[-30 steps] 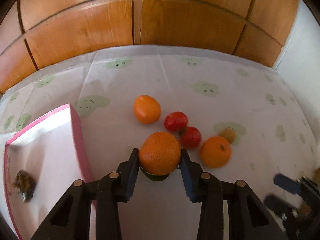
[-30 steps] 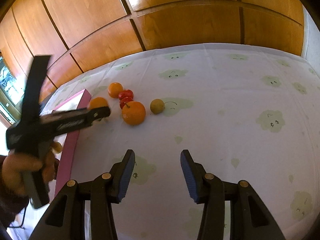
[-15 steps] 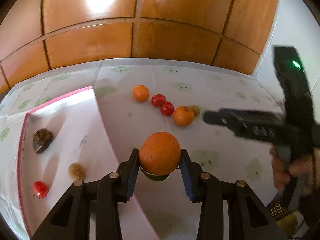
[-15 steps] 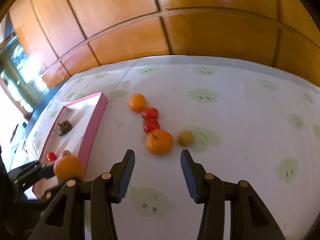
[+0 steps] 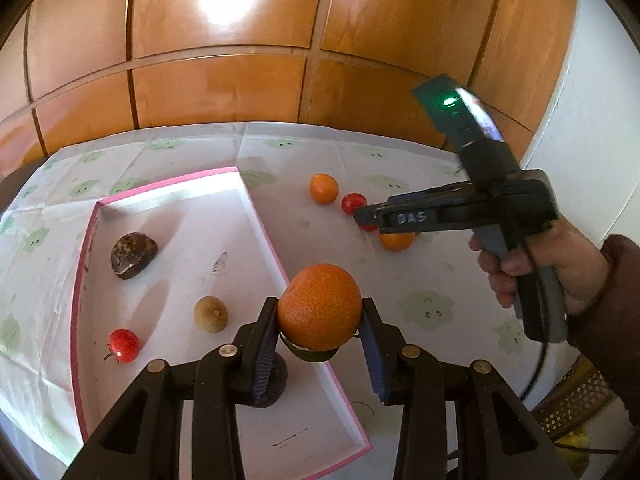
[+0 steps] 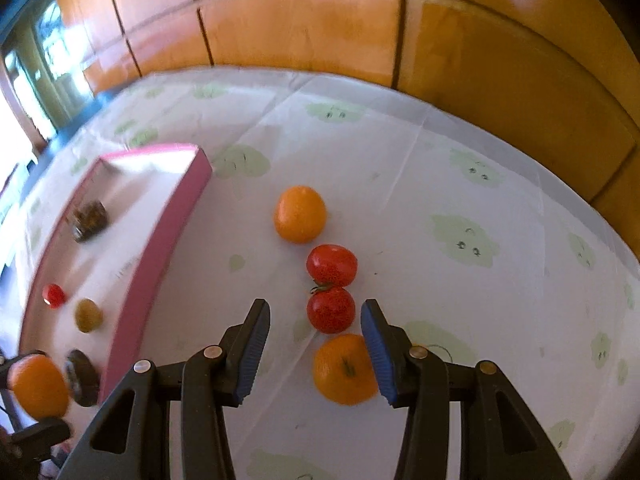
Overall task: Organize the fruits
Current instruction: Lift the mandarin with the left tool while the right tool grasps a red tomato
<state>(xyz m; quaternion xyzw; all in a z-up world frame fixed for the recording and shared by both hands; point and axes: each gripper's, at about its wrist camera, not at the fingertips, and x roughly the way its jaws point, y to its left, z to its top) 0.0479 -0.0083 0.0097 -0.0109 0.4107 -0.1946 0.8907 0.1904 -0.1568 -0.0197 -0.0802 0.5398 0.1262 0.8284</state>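
The left gripper (image 5: 320,334) clamps an orange (image 5: 319,306) over the pink tray's (image 5: 86,240) edge; the right gripper (image 6: 316,350) gapes above a tomato (image 6: 331,309). Four fruits lie in the tray, four on the tablecloth (image 6: 440,184).

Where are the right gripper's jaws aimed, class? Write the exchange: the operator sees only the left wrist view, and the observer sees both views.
Observer: The right gripper has its jaws open, with the nearer tomato showing between them.
Operator: Is that tomato alone?
Observer: No, it touches a second tomato just beyond it.
Operator: My left gripper clamps the held orange. Is any fruit close to the right jaws?
Observer: Yes, a loose orange lies on the tablecloth, partly hidden behind the right-hand jaw.
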